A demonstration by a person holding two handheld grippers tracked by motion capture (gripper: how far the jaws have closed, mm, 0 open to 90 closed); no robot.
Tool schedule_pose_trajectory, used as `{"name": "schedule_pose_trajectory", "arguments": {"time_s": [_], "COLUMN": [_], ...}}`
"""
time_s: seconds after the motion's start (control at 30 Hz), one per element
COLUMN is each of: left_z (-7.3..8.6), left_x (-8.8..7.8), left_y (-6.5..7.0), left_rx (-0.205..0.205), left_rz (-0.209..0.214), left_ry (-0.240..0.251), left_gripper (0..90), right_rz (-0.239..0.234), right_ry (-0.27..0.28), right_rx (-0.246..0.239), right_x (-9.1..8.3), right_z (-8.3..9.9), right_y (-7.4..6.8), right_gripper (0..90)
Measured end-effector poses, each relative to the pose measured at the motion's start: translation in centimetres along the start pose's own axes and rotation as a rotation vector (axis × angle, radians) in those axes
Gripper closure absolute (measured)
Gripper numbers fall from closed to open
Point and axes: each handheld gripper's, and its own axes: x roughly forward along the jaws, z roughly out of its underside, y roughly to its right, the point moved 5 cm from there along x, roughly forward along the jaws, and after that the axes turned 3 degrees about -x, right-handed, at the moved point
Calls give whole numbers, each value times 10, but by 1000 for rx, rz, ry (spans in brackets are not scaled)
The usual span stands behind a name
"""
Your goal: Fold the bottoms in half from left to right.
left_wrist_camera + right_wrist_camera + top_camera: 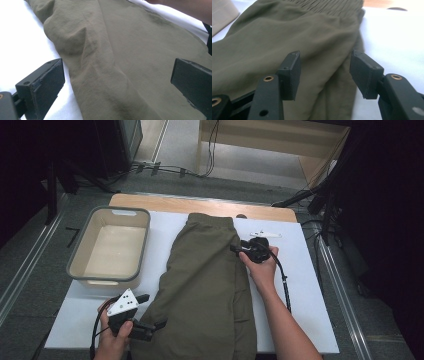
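Fingers of both grippers stand apart, nothing pinched. L gripper [159,324] jaws wide, straddling olive trousers [207,285] edge near the person's side; R gripper [233,249] jaws part open, cloth fold between but pads not pressing.

White table [310,285] carries everything. Trousers lie folded lengthwise mid-table, elastic waistband [329,6] at far end. Grey bin [111,245] sits at far left, well apart from the cloth. L hand [112,335] grips at near left edge; R hand [262,267] at cloth's right edge.

Black left claw [159,324] with grey triangular plate, brass-screwed right claw [325,75], trailing black cables
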Motion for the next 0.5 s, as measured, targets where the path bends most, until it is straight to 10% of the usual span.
{"name": "schedule_pose_trajectory", "arguments": {"time_s": [0.5], "left_z": [0], "left_x": [-1], "left_y": [2], "left_rx": [10], "left_rz": [-2], "left_ry": [0], "left_gripper": [0], "right_rz": [15], "right_ry": [-74], "right_rx": [35], "right_x": [9], "right_z": [24], "right_y": [-12], "right_gripper": [562]}}
